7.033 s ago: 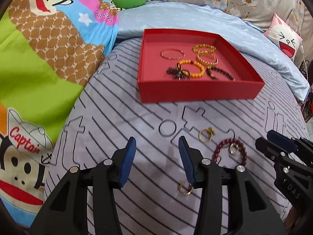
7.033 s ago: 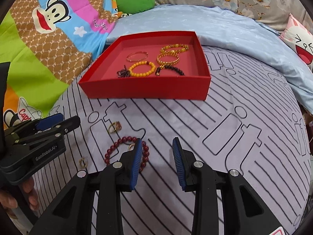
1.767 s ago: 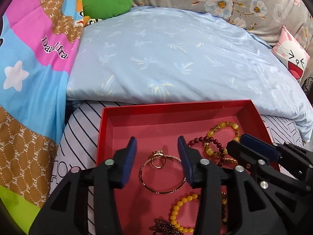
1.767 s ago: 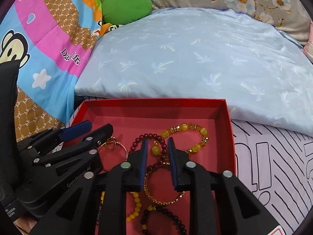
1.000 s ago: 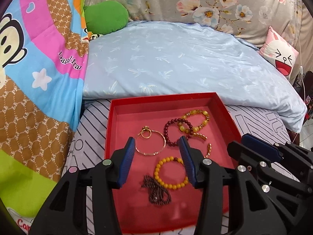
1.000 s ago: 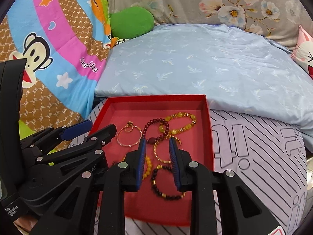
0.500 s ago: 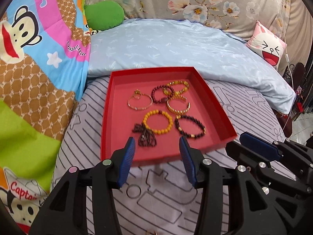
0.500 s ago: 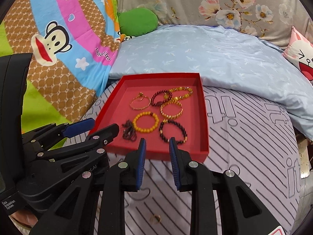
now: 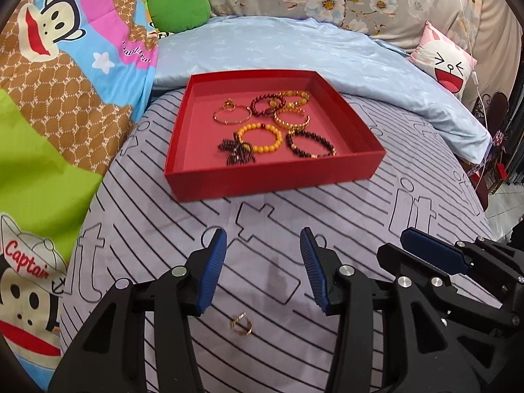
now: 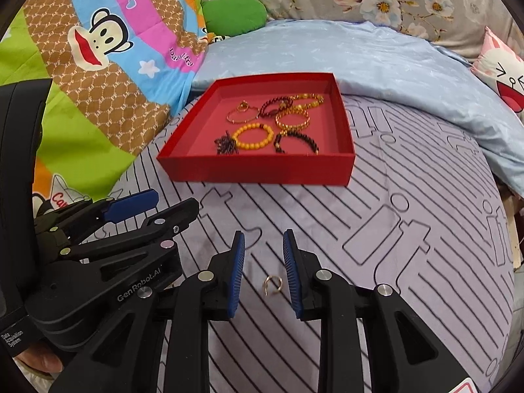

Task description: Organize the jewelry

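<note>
Bed: lilac sheet with black line print [image 9: 344, 203], under both tongs and running ahead of them to the tray.
Tray: shallow red cardboard tray [image 9: 268, 181], well ahead of both sets of tips, holding every bracelet: thin gold wire bangle [image 9: 232, 115], dark red bead bracelet [image 9: 262, 104], yellow bead bracelet [image 9: 260, 137], black bead bracelet [image 9: 309, 144], gold chain bracelet [image 9: 291, 118], dark tangled chain [image 9: 236, 152].
Left tongs: left gripper [image 9: 263, 271], jaws apart, nothing between the blue pads.
Right tongs: right gripper [image 10: 263, 273], jaws apart by a narrow gap, nothing clamped.
Last piece: small open gold ring [image 10: 272, 284], flat on the sheet, below and between the right tips, just inside the right pad; in the left wrist view [image 9: 241, 325] below the left tips, closer to the left pad.
Step in hand: likely picking this ring for the tray (only loose piece in view).
Doing it well: centre the ring between one pair of pads, lower until the tips press lightly into the fabric, close slowly across the band, avoid pinching the sheet; soft bedding may let the ring sink or tip.
Change since half a second ago: tray farther from the tips, more striped sheet in front.
Change since seven seconds ago: dark red bead bracelet and second gold ring gone from the sheet, now in the tray.
</note>
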Motion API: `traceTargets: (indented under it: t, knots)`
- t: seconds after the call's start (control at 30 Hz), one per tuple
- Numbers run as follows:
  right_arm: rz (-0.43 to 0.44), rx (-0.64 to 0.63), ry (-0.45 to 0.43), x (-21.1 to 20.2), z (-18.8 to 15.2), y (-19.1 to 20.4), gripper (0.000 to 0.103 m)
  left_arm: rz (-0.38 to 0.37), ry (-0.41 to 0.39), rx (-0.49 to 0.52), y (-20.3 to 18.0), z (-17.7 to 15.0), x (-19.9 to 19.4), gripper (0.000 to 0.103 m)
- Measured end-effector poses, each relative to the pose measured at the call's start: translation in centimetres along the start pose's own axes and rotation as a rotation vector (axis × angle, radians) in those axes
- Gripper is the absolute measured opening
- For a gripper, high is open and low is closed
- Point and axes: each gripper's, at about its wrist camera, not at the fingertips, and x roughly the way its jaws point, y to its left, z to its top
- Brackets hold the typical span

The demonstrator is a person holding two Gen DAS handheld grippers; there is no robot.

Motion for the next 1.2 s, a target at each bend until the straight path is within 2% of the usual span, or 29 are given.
traceTargets:
  t: [0.33, 0.53, 1.1, 1.2]
  knots:
    - [-0.017, 0.029, 0.068, 2.1, -3.4, -1.0, 0.024, 0.005, 0.047, -0.061, 2.4, -4.6, 0.2, 0.044]
    - [-0.021, 0.029, 0.085, 3.3, -4.0, -0.9, 0.024, 0.008, 0.069, -0.07, 3.2, -6.7, 0.2, 0.044]
    - [-0.03, -0.002, 0.082, 5.1, -3.3, -0.3, 0.023, 0.022, 0.069, -0.023, 2.0, -7.4, 1.1, 0.044]
    - [-0.037, -0.011, 0.078, 5.2, -3.3, -0.2, 0.022, 0.013, 0.067, -0.019, 1.9, -7.4, 1.1, 0.036]
